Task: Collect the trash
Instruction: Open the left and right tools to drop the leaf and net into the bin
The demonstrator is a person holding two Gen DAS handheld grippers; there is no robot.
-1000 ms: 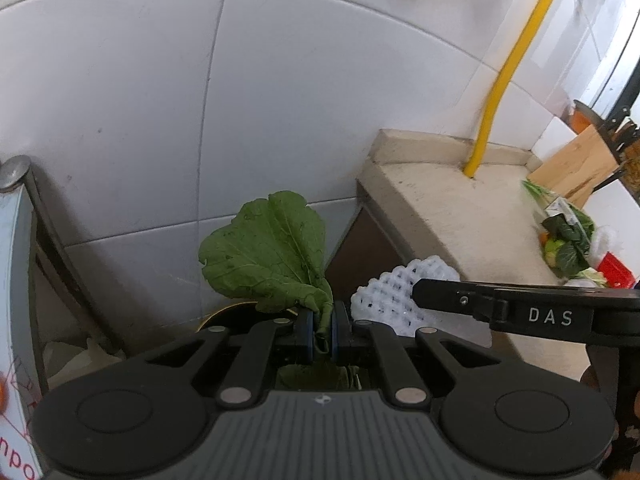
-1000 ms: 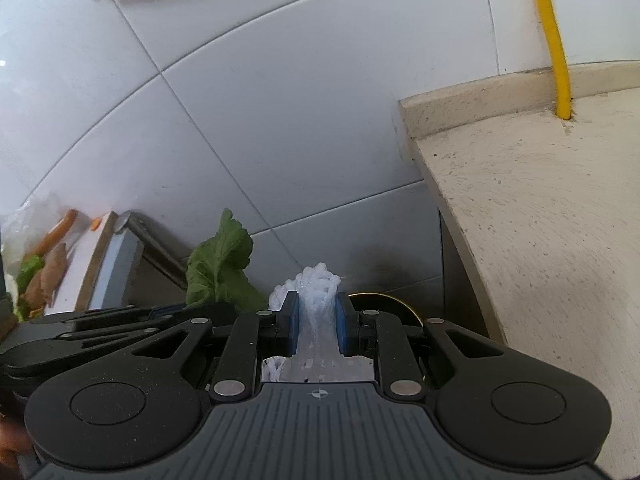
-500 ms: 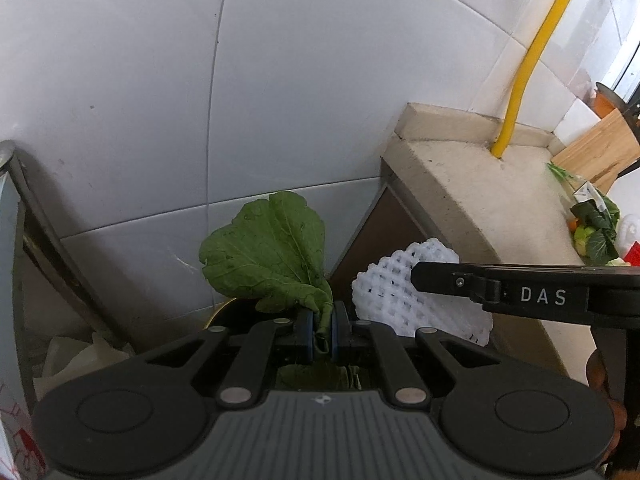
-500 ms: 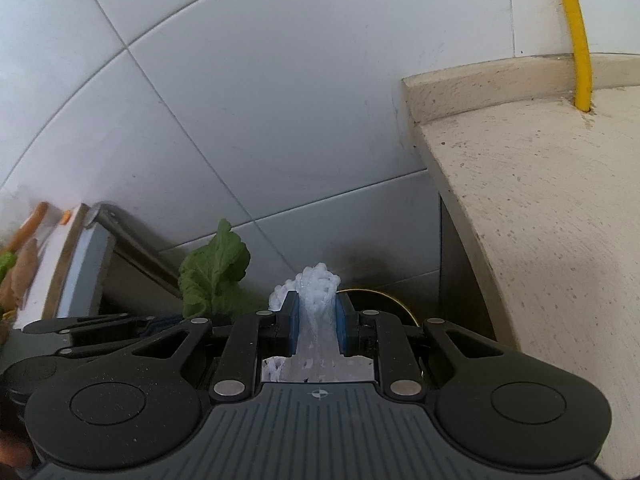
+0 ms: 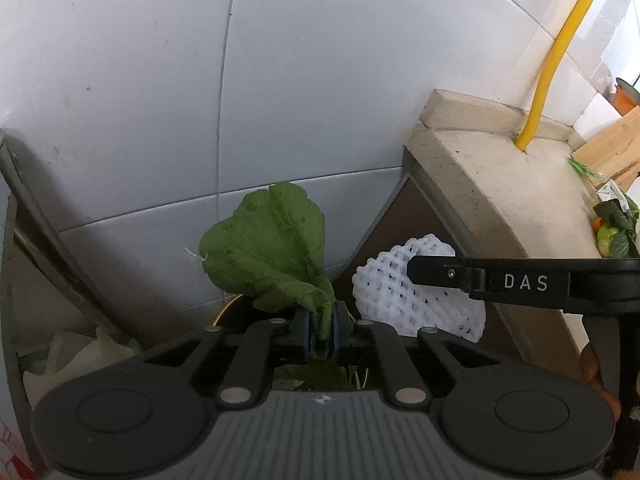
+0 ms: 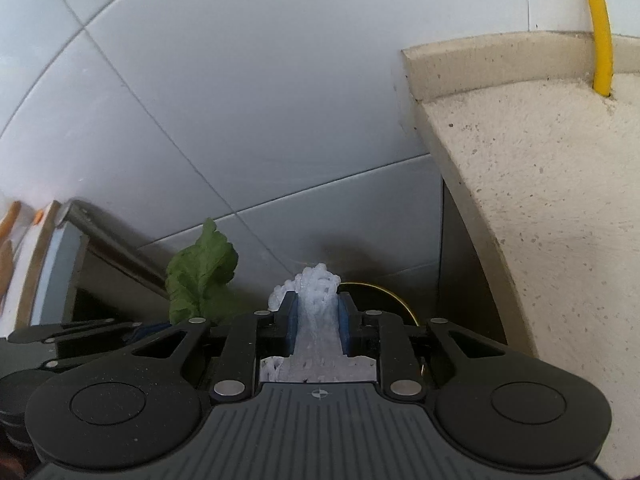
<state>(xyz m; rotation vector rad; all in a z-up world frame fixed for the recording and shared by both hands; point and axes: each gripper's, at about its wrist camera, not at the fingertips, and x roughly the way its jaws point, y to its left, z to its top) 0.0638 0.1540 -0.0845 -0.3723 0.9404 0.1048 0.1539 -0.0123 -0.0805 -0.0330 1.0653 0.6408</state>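
A green leaf (image 5: 272, 248) is gripped by its stalk between the blue pads of the left tool (image 5: 320, 330), whose jaws are beginning to part with the stalk between them; the pads are seen pressed against it. The leaf blade stands upright in front of the white tiled wall (image 5: 160, 80), above a dark opening edged by a thin yellow rim (image 5: 226, 306).

A white foam net sleeve (image 6: 318, 312) is clamped between the blue pads of the right tool (image 6: 318, 316); these jaws too are opening, with the foam squeezed in the gap and bulging out behind the pads. In the left wrist view the same foam net (image 5: 396, 288) is seen just to the right of the leaf, with a black finger of the right tool, marked "DAS", laid across it.

Both tools are held side by side, tilted downward, in the gap between the tiled wall and the end of a speckled stone desk (image 6: 560, 200). A yellow pipe (image 5: 560, 52) is seen rising from the back of the desk. Bagged vegetables (image 5: 612, 228) and a wooden board (image 5: 616, 144) are visible farther along it.
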